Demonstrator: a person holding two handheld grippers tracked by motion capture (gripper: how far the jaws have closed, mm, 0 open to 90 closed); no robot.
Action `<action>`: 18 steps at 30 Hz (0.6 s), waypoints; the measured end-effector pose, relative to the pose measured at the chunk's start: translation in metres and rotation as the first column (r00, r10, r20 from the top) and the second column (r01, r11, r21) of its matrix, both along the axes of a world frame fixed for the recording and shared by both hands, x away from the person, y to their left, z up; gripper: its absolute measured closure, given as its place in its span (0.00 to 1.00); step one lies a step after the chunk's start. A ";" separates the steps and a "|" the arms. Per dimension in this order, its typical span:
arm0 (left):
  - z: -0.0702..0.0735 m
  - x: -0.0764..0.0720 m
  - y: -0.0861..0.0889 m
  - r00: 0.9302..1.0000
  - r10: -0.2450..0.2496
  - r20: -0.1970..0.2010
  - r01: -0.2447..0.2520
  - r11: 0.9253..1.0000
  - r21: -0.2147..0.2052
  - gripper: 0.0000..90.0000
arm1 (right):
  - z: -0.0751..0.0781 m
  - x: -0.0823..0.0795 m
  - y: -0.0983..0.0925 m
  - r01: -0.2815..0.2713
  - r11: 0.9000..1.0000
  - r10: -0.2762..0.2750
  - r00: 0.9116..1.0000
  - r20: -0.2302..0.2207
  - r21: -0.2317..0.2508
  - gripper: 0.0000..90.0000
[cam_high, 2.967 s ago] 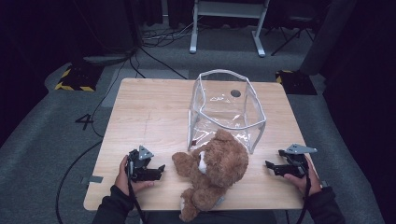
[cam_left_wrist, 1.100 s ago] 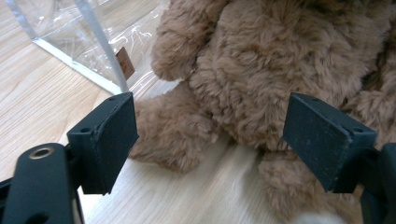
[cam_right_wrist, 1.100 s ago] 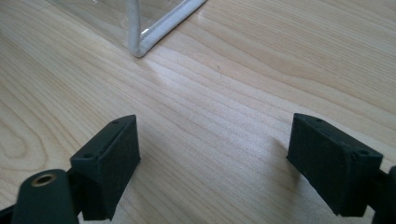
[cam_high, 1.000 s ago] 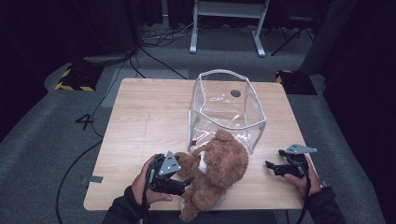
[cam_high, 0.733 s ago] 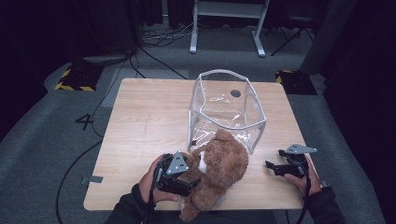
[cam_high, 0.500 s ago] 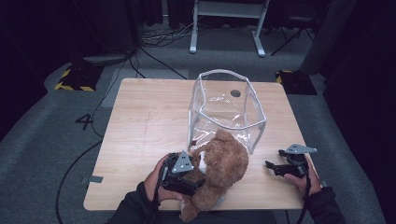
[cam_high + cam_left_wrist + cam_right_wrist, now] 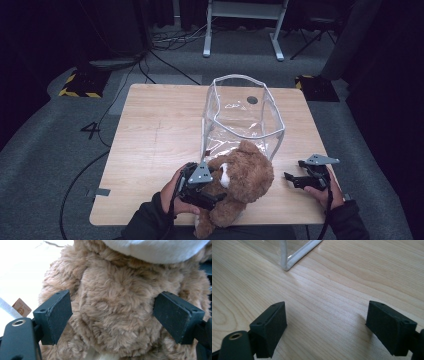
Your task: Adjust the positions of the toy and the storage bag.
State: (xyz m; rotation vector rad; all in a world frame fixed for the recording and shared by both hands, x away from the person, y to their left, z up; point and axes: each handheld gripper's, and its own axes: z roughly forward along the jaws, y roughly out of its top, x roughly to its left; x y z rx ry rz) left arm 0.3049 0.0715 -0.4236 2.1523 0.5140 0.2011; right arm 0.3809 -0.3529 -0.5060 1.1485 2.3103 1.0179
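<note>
- Since three seconds ago, the left gripper [image 7: 212, 192] has slid in from the bare table [image 7: 155, 130] to the teddy bear [image 7: 245, 177], while the right gripper [image 7: 295, 179] has stayed put.
- Left jaws stand apart, fur bulging between them; nothing is clamped yet.
- Right jaws also gape, over bare wood near the clear bag [image 7: 240, 117].
- To grip well, I'd push deeper so the pads [image 7: 56, 315] catch the body, not loose fluff, then close firmly.
- Bear lies at the table's near edge, touching the bag's front.
</note>
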 end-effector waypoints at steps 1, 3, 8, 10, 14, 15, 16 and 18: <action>0.000 -0.001 0.000 1.000 -0.007 0.003 0.007 1.000 0.002 0.18 | 0.000 0.000 0.000 -0.001 1.000 0.001 1.000 0.000 0.000 0.18; 0.002 -0.003 -0.001 1.000 -0.013 0.008 0.013 1.000 0.003 0.18 | 0.000 0.000 0.000 0.000 1.000 0.000 1.000 0.000 0.000 0.18; 0.011 -0.009 0.001 0.999 -0.035 0.022 0.036 0.999 -0.040 0.18 | 0.000 0.000 0.000 0.000 1.000 0.000 1.000 0.000 0.000 0.18; 0.014 -0.010 -0.003 0.998 -0.047 0.032 0.049 0.998 -0.045 0.17 | 0.000 0.000 0.000 0.000 1.000 0.000 1.000 0.000 0.000 0.18; 0.012 -0.008 -0.016 0.998 -0.034 0.044 0.035 0.999 -0.022 0.17 | 0.000 0.000 0.000 -0.001 1.000 0.001 1.000 -0.001 0.000 0.18; 0.011 -0.006 -0.018 0.999 -0.037 0.037 0.038 0.999 -0.023 0.17 | 0.000 0.000 0.000 -0.001 1.000 0.001 1.000 -0.001 0.000 0.18; 0.011 -0.005 -0.020 0.999 -0.033 0.043 0.033 0.999 -0.018 0.18 | 0.000 0.000 0.000 0.000 1.000 0.000 1.000 0.000 0.000 0.18; 0.010 -0.003 -0.021 0.999 -0.031 0.042 0.032 0.999 -0.026 0.17 | 0.000 0.000 0.000 -0.002 1.000 0.002 1.000 0.000 -0.002 0.18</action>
